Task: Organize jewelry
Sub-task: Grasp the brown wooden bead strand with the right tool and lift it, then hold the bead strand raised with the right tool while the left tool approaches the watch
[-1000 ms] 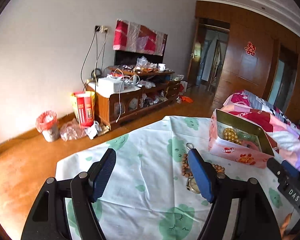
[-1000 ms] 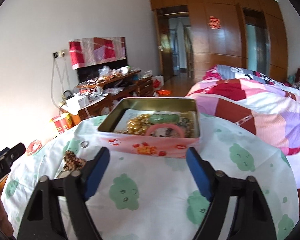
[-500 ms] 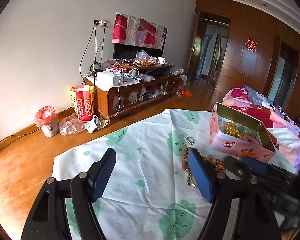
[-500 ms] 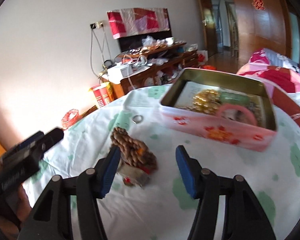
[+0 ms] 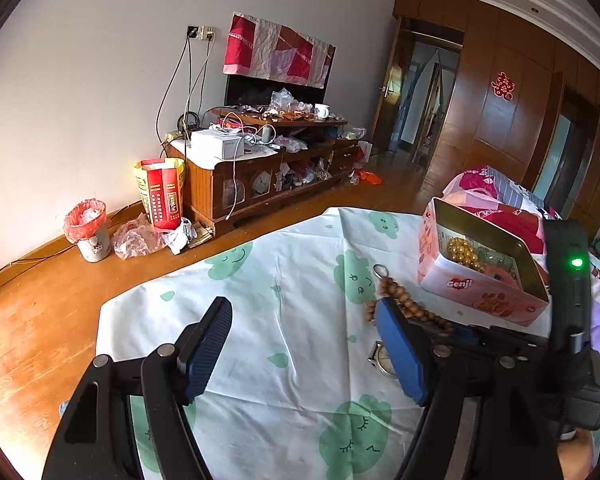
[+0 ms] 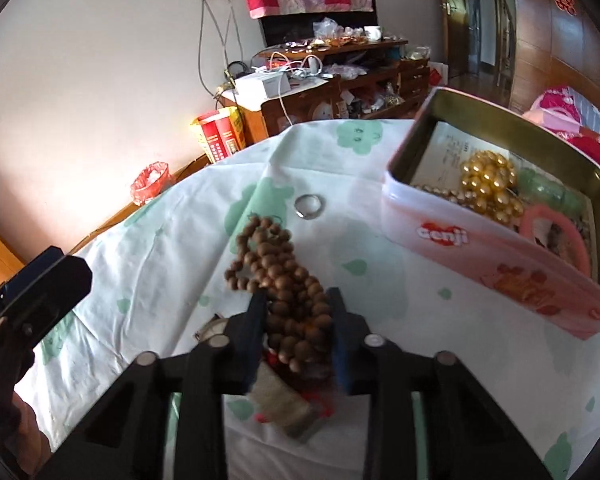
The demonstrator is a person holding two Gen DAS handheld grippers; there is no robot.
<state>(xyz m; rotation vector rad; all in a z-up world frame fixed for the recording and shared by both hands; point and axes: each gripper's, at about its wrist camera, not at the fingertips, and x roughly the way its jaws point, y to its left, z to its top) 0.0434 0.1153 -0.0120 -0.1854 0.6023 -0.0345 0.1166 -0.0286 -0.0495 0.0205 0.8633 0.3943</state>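
A brown wooden bead string (image 6: 278,276) lies in a heap on the white cloth with green clouds (image 6: 160,248). My right gripper (image 6: 298,298) has closed around its near end, jaws pressing the beads on both sides. A silver ring (image 6: 309,205) lies just beyond the beads. A pink tin box (image 6: 500,264) to the right holds gold beads (image 6: 488,184), a green bangle and a pink bangle. In the left wrist view my left gripper (image 5: 304,320) is open and empty over the cloth, left of the beads (image 5: 404,300), the ring (image 5: 380,269) and a watch (image 5: 382,358). The box (image 5: 460,284) stands at right.
A grey tag with red cord (image 6: 288,408) lies under my right gripper. The cloth's far edge drops to a wooden floor (image 5: 40,320). A cluttered TV cabinet (image 5: 260,172) and a red-lined bin (image 5: 88,230) stand by the wall. A bed (image 5: 500,196) is at right.
My right gripper swung left from the box to the bead string, came down and closed on it. The left gripper stayed open and shifted only slightly.
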